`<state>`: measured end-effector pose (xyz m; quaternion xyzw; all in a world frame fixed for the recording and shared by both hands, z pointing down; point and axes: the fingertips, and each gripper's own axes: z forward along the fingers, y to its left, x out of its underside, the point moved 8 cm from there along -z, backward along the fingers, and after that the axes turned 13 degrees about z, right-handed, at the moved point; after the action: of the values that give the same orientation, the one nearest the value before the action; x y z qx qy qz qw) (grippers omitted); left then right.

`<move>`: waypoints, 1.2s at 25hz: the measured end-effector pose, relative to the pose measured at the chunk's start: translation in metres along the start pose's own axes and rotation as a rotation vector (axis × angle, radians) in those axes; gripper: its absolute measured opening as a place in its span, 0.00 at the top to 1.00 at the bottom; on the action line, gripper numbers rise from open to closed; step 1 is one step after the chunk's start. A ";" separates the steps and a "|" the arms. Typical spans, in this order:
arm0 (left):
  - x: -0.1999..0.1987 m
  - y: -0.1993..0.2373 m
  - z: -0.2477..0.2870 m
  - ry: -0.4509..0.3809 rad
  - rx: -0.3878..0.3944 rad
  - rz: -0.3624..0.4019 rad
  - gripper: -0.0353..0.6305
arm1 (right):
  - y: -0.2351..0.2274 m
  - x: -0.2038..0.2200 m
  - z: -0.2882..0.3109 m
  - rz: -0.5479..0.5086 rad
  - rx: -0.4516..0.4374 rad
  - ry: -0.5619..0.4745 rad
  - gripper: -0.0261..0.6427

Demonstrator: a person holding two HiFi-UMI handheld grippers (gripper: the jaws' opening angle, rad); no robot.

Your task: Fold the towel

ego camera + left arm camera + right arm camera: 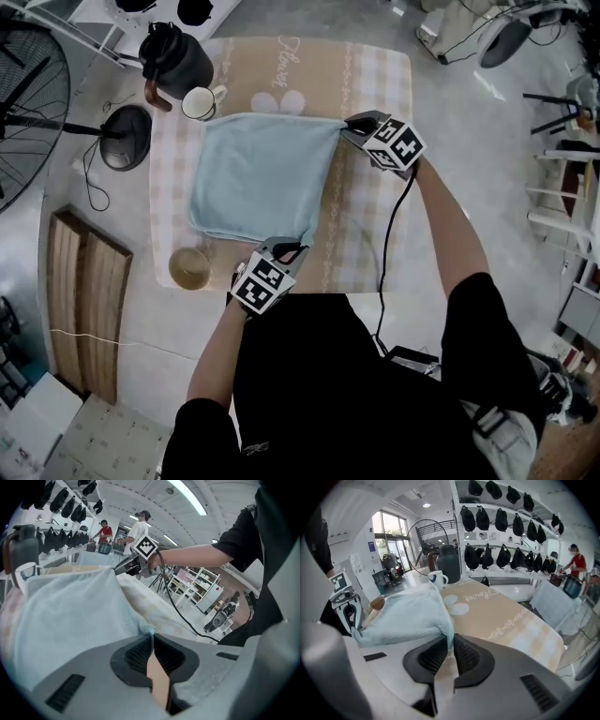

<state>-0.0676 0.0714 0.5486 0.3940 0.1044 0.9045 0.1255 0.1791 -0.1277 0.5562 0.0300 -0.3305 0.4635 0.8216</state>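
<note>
A light blue towel (258, 173) lies spread on the beige checked tablecloth (366, 234), its right edge lifted off the cloth. My left gripper (298, 249) is shut on the towel's near right corner (149, 631). My right gripper (345, 127) is shut on the far right corner (449, 641). In the left gripper view the towel (70, 616) stretches away to the right gripper (123, 567). In the right gripper view the towel (405, 616) runs back toward the left gripper (349, 613).
A black kettle (174, 58) and a white mug (201, 102) stand at the far left of the table, close to the towel's far left corner. A glass cup (190, 268) sits near the towel's near left corner. A fan base (127, 137) stands left of the table.
</note>
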 end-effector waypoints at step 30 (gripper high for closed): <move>0.043 0.046 -0.097 -0.309 -0.227 -0.391 0.91 | 0.036 -0.088 0.024 0.006 0.017 0.002 0.90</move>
<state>-0.1744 0.0328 0.5265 0.4832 0.0558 0.7982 0.3554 0.1079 -0.1809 0.5153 0.0353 -0.3258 0.4687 0.8203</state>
